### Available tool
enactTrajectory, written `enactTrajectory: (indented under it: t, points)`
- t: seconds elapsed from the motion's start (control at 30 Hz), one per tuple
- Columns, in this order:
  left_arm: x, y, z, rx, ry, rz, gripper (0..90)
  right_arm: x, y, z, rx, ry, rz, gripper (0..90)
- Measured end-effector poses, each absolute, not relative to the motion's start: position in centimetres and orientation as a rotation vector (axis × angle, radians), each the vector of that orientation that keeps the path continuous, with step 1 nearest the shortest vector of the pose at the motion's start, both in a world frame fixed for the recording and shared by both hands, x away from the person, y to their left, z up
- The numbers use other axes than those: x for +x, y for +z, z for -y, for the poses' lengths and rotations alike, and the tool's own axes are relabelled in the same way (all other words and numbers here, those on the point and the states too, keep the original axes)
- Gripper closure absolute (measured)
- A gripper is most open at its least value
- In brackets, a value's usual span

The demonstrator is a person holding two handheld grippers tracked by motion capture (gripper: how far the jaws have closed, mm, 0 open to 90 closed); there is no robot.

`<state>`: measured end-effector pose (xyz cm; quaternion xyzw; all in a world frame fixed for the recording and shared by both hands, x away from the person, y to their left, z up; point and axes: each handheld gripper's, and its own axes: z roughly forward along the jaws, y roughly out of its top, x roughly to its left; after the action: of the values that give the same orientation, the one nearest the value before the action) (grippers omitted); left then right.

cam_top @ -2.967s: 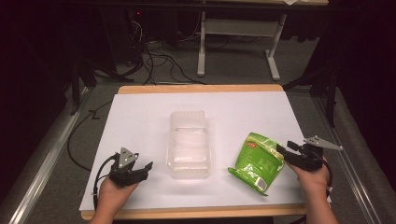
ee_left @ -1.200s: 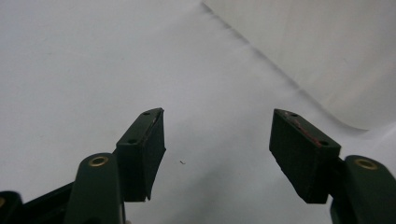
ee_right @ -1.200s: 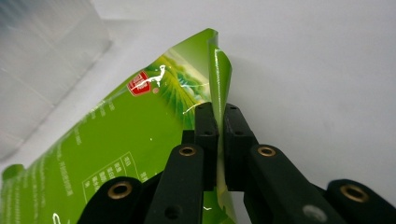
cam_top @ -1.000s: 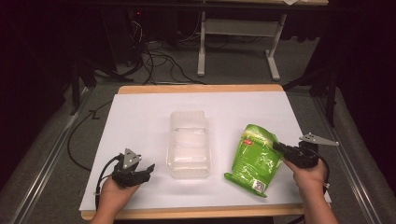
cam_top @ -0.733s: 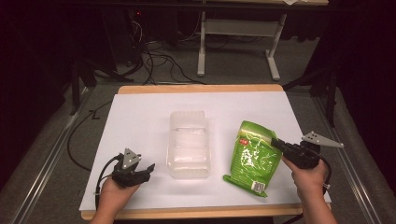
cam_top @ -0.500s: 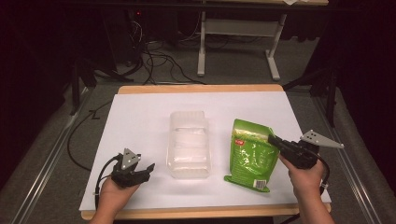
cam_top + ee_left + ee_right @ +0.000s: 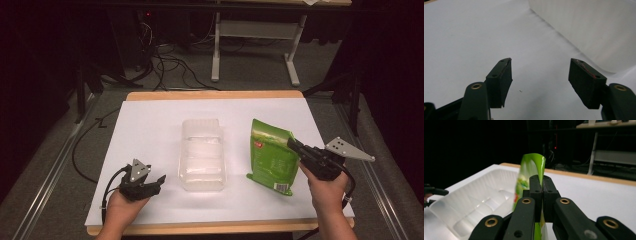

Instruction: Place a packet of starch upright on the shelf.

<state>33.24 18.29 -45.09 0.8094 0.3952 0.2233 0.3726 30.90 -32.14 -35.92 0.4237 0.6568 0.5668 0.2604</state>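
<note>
Green, glossy film is what my right gripper has hold of: its jaws are pressed flat together on the edge of the green pouch, which stands almost upright at about four o'clock on the desk, its lower corner down near the white surface. I judge that I pinch it by the thin side seam because that is the one flat, stiff strip on a soft bag; in the right gripper view the film curls over above the jaws, so it is limp and light. Holding it on edge also keeps the bag's face turned toward the clear plastic tray, which sits at the centre of the desk, just to the nine o'clock side of the pouch, open side up.

That tray is thin, translucent, moulded plastic with rounded corners and ribbed channels in its floor, shaped to cradle something. I judge the pouch is meant for it.

My left gripper rests at seven o'clock, jaws wide with nothing between them, near the tray wall, probably ready to steady that slippery shell. A white matte sheet covers the desk.
</note>
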Motion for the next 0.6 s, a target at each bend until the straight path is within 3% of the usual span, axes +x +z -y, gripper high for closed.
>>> enactTrajectory:
  t: [0.6]
  points:
    - [33.11, -45.12, -18.31, 2.075, 0.584, -1.023, 35.6, 31.78, -35.31, 31.26, 1.107, 1.591, -1.666, 89.5]
